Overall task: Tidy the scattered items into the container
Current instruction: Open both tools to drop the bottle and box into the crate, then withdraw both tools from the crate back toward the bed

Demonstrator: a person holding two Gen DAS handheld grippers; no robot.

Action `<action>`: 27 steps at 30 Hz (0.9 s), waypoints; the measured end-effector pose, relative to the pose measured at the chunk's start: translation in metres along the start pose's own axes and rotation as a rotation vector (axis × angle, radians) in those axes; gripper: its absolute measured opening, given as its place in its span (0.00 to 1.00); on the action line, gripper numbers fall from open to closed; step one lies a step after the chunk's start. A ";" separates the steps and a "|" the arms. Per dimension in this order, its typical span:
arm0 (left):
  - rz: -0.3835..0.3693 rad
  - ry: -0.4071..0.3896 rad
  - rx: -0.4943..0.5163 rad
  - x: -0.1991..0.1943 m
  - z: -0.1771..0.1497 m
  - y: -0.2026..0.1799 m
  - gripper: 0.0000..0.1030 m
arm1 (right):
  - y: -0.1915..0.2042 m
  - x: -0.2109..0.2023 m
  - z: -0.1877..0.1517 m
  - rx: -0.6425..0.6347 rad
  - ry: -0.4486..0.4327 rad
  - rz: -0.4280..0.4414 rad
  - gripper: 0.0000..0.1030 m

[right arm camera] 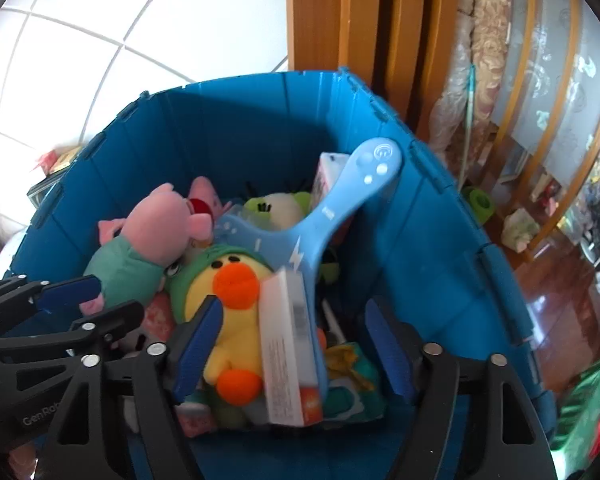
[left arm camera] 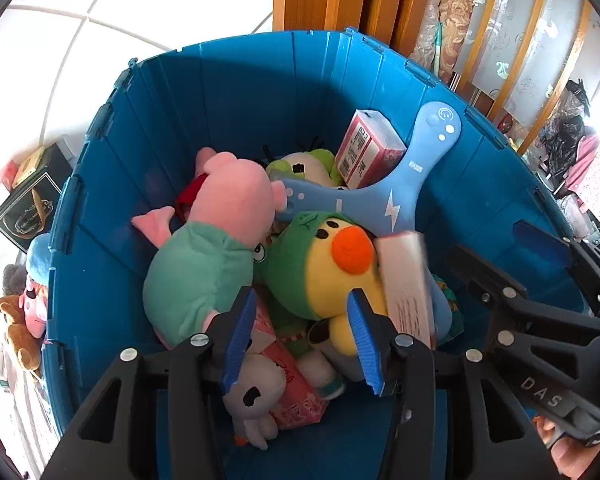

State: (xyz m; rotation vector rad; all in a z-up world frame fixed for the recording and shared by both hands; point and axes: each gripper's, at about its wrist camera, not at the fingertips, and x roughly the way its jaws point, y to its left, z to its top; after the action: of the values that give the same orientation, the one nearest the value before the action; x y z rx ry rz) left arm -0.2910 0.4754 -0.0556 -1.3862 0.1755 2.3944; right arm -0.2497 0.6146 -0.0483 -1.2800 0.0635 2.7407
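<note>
Seemingly just released, a blurred white box [right arm camera: 286, 344] drops between the parted right fingers [right arm camera: 198, 344] into the blue bin [left arm camera: 236, 88]; left fingers [left arm camera: 240, 336] stand empty, slightly apart. Next: fetch remaining scattered toys.

Blue plastic crate [left arm camera: 228, 92], ribbed walls, open top, packed w/ toys. Pink pig plush [left arm camera: 220, 232] in green shirt lies on its side at left, head toward back wall. Yellow duck plush [left arm camera: 340, 272] w/ orange beak & green hood sits mid-crate, face up. Light-blue boomerang-shaped toy [left arm camera: 396, 196] w/ lightning mark lies across the pile, one arm leaning on right wall. Pink-white carton [left arm camera: 366, 152] tilted at the back, beside green frog plush [left arm camera: 300, 166]. White flat box [right arm camera: 286, 348], blurred, stands on edge against duck's right side. White plush [left arm camera: 256, 396] & pink packet [left arm camera: 296, 396] near front.
</note>
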 end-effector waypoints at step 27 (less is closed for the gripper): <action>0.248 -0.429 -0.159 -0.159 -0.115 0.115 0.60 | 0.076 -0.119 -0.036 -0.018 -0.279 0.116 1.00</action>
State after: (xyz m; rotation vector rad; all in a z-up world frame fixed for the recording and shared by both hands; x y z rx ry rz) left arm -0.1689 0.2961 0.0132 -0.9202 0.0445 2.9037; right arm -0.1555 0.5258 0.0188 -0.9115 0.0908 2.9961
